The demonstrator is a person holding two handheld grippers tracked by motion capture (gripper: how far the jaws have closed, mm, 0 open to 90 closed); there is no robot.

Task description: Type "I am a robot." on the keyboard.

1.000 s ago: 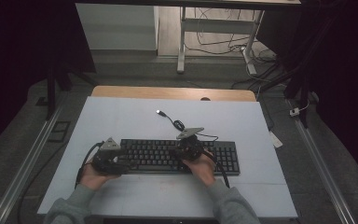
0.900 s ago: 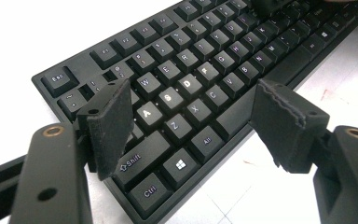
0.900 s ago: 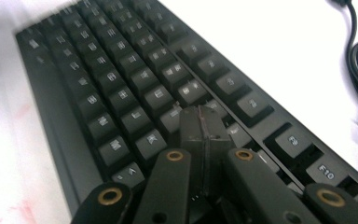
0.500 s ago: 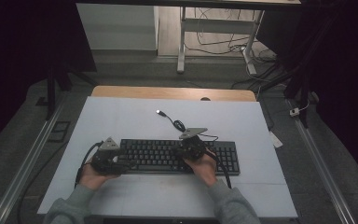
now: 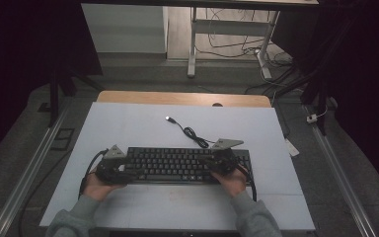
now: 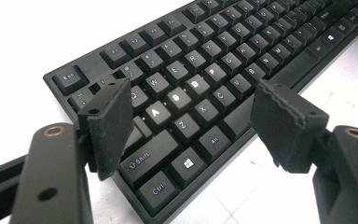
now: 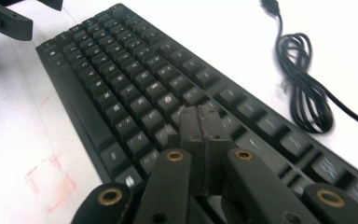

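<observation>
My right tongs (image 7: 200,122) are pressed fully together with nothing between them, and their joined tip hovers over the keys in the lower middle of the right gripper view. My left tongs (image 6: 191,116) stand wide open and hold nothing; they frame the left end of the flat black plastic keyboard (image 5: 182,165), above the A, S and D keys.

The keyboard lies on the white bench (image 5: 128,128), in the lower centre of the high view. Its coiled black cable (image 7: 303,88) rests just behind it.

I think the risk is this: the closed tip is wider than one key, so it could press two keys together, or push the keyboard sideways.

Compared with the earlier frame, my right tongs have shifted a little over the keyboard, while the left ones stayed in place.
</observation>
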